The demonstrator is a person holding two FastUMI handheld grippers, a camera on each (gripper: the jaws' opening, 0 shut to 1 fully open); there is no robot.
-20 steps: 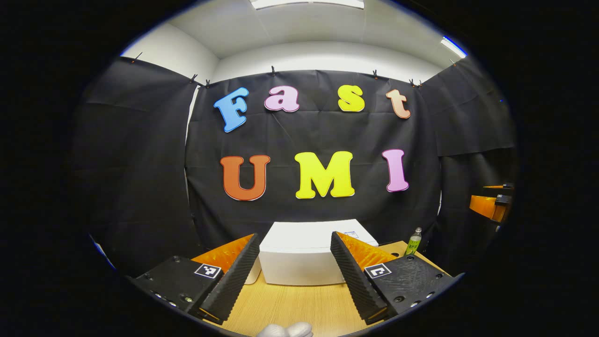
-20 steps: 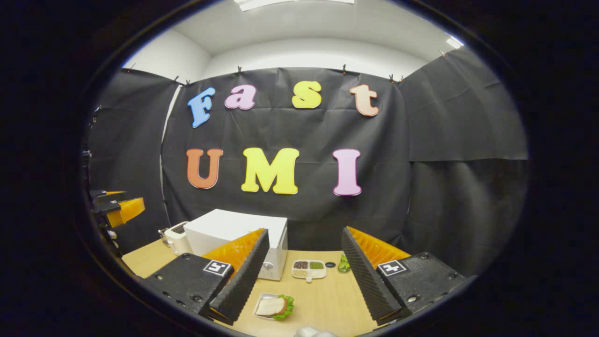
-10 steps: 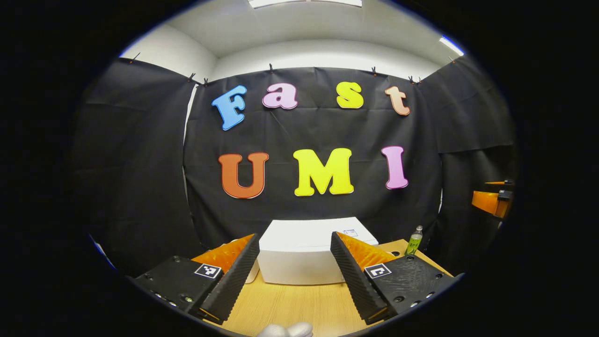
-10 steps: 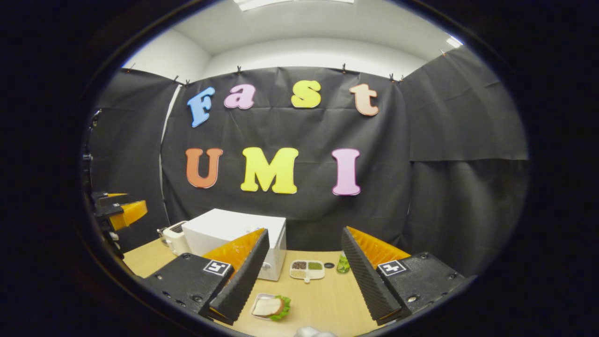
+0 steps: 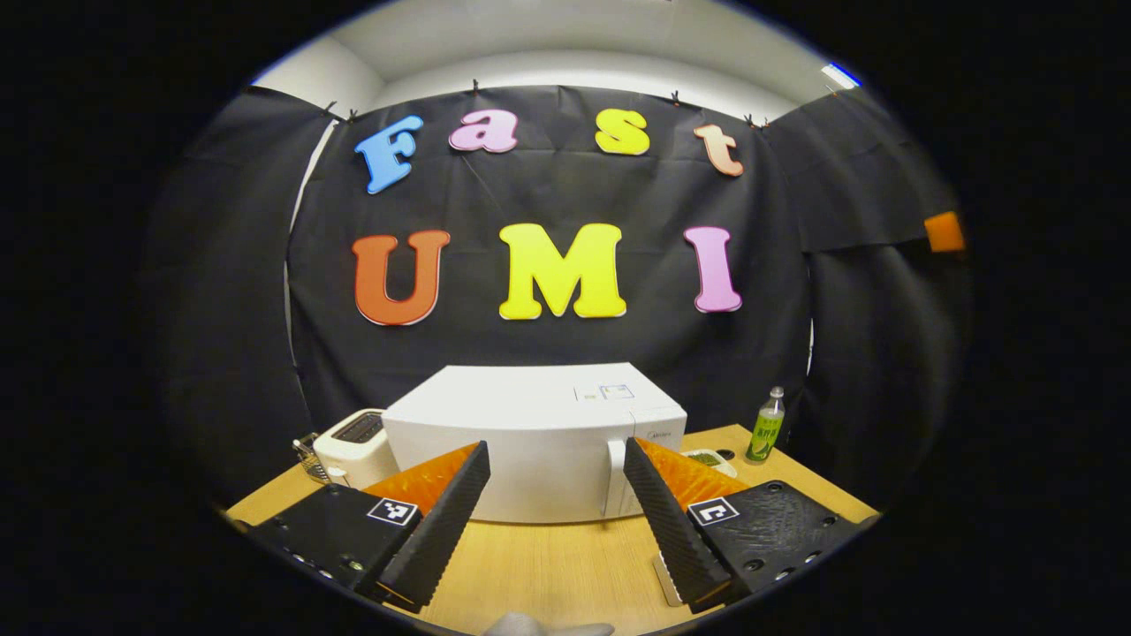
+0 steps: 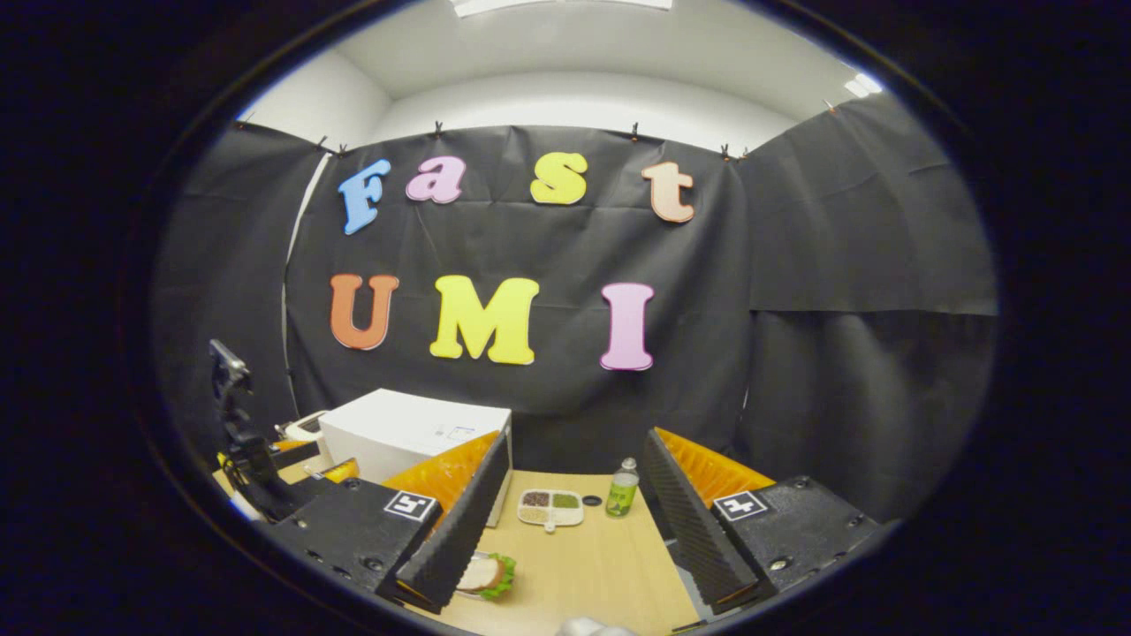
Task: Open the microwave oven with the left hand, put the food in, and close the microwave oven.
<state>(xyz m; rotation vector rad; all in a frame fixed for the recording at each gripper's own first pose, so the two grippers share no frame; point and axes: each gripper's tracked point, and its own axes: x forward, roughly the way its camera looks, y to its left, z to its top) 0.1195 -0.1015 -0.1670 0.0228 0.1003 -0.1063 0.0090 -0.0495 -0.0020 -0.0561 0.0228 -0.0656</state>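
The white microwave (image 5: 530, 437) stands shut on the wooden table (image 5: 548, 565), its door handle (image 5: 610, 477) at the right of its front. My left gripper (image 5: 555, 449) is open a short way in front of it, with nothing between its fingers. In the right gripper view the microwave (image 6: 415, 428) sits at the left. A sandwich with lettuce on a small white plate (image 6: 486, 574) lies near the table's front, partly behind a finger. My right gripper (image 6: 576, 439) hangs open above the table, holding nothing. The left gripper (image 6: 265, 473) shows low at the left.
A white toaster (image 5: 353, 439) stands left of the microwave. A green bottle (image 5: 765, 426) is at the back right, also seen as a bottle (image 6: 623, 488) beside a divided dish of grains (image 6: 550, 508) and a small dark lid (image 6: 592, 501). Black cloth walls close the booth.
My left gripper has dropped and come closer to the microwave, whose front and handle now show. In the right gripper view the left gripper has sunk lower; the right gripper has shifted slightly.
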